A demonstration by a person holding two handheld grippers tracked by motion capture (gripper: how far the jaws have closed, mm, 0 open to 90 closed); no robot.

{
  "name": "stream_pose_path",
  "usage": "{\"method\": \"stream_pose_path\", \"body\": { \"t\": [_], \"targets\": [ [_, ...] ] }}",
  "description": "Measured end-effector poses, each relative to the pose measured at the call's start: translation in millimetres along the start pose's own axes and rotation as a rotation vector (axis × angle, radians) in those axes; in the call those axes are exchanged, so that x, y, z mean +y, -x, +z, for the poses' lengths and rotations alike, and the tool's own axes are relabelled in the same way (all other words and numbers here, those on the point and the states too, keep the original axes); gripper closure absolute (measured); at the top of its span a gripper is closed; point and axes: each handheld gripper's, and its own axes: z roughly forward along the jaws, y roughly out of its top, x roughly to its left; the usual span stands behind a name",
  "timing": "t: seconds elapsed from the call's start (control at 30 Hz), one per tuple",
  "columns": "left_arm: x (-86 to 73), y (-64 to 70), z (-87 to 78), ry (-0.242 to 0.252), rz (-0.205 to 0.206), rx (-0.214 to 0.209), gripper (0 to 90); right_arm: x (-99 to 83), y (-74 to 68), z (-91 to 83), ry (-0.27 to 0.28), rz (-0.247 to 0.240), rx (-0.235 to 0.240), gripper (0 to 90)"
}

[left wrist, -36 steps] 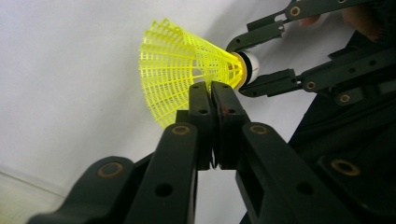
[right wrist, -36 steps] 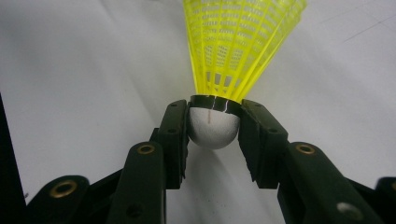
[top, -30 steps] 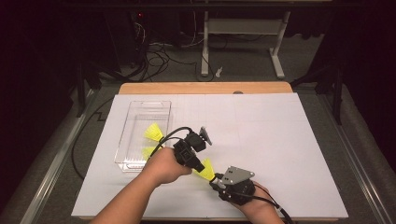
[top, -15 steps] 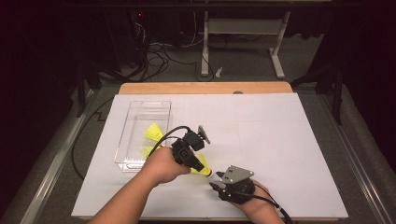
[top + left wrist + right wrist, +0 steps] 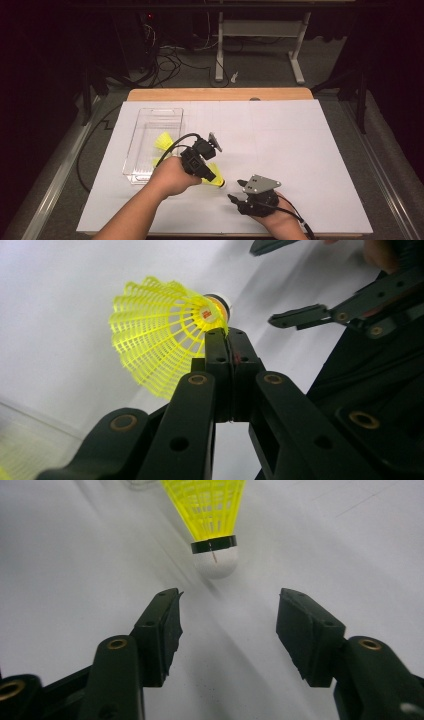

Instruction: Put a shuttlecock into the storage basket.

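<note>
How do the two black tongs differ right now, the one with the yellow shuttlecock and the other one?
The left tongs are shut, pinching the yellow shuttlecock's mesh skirt; the right tongs stand open and hold nothing. The left tongs are lifted above the white table, while the right tongs sit low by its near edge, pointing at the shuttlecock's white cork end. Both are black, hand-held and trail a cable.
</note>
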Motion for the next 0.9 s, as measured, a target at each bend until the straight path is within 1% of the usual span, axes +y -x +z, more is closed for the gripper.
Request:
{"method": "stream_pose_path", "body": {
  "t": [0.07,0.2,0.27,0.3,0.47,0.5,0.53,0.57,0.6,0.63,0.7,0.77,0.83,0.9],
  "targets": [
    [-0.4,-0.4,-0.3,-0.004,0.003,0.002,90.0,0.6,2.3,-3.1,0.018,0.009,-0.005,40.7],
    [-1.2,-0.7,0.2,-0.004,-0.005,0.003,90.0,0.9,9.6,-8.3,0.052,0.034,-0.026,34.8],
    [-1.7,-1.2,0.2,-0.005,-0.006,0.011,90.0,0.0,14.2,-10.1,0.058,0.058,-0.030,31.8],
    [-2.0,-2.0,-0.2,-0.007,-0.009,0.006,90.0,-0.7,16.4,-10.8,0.065,0.065,-0.035,31.2],
    [-3.7,-3.9,-3.9,0.000,-0.023,0.013,90.0,-3.7,26.8,-19.4,0.084,0.090,-0.065,27.2],
    [-4.3,-4.2,-4.3,-0.002,-0.025,0.014,90.0,-4.4,29.1,-21.2,0.087,0.094,-0.066,26.6],
    [-4.5,-4.6,-4.6,-0.015,-0.024,0.012,90.0,-5.1,31.4,-22.9,0.084,0.096,-0.069,26.1],
    [-4.8,-4.6,-4.5,-0.022,-0.023,0.022,90.0,-6.1,33.6,-24.6,0.078,0.096,-0.073,25.7],
    [-5.0,-4.7,-5.1,-0.019,-0.026,0.031,90.0,-7.8,35.6,-26.6,0.070,0.089,-0.085,25.2],
    [-5.4,-5.3,-5.7,-0.011,-0.033,0.025,90.0,-9.7,37.8,-29.0,0.063,0.087,-0.091,24.7],
    [-6.1,-5.8,-6.3,-0.010,-0.034,0.030,90.0,-14.7,43.3,-35.0,0.063,0.103,-0.099,23.5],
    [-6.6,-6.9,-6.8,-0.009,-0.037,0.026,90.0,-21.3,49.2,-41.0,0.067,0.111,-0.116,23.0],
    [-7.1,-7.9,-7.2,-0.009,-0.039,0.025,90.0,-29.6,54.3,-46.1,0.071,0.135,-0.132,21.3],
    [-7.8,-8.4,-7.8,-0.002,-0.041,0.031,90.0,-39.5,57.8,-49.3,0.083,0.172,-0.149,19.9]
  ]
}}
